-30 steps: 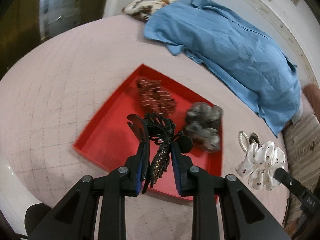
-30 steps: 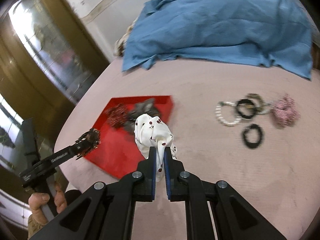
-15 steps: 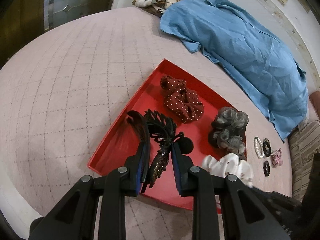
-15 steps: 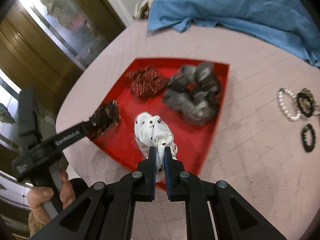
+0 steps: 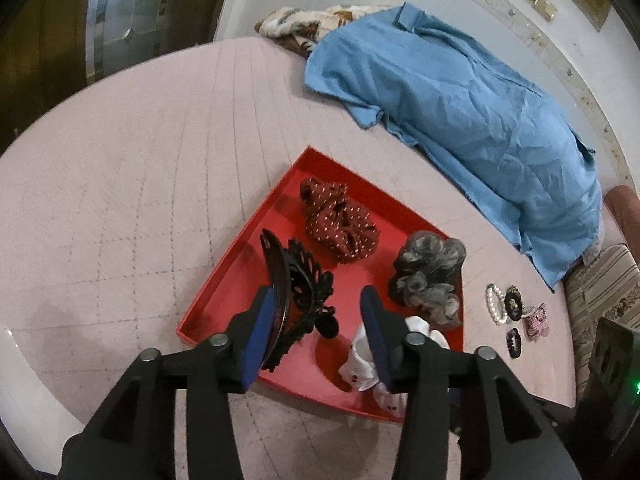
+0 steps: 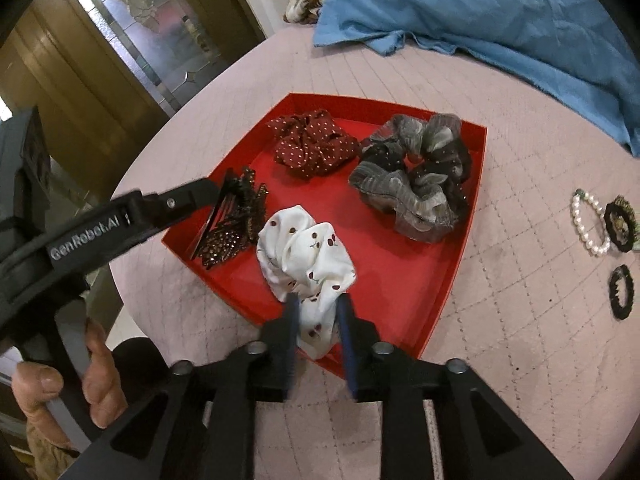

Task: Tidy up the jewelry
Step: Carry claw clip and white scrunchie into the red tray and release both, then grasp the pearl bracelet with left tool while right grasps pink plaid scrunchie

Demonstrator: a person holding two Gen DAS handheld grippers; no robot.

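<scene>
Both tools are opening over the red tray (image 6: pixel 460 276), left tool (image 5: pixel 316 320) freeing the clip (image 5: pixel 300 292), right tool (image 6: pixel 318 320) loosening around the white scrunchie (image 6: pixel 308 256), evidently to leave them there.

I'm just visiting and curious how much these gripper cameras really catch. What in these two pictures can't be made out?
- Left wrist view: the white scrunchie is half hidden behind the left gripper, whose jaws are opening beside the black hair claw.
- Left wrist view: the small pieces beside the pearl bracelet are too tiny to name.
- Right wrist view: the frame edge cuts off those pieces past the pearl bracelet.
- Right wrist view: the red tray near corner sits behind the opening right gripper.
</scene>
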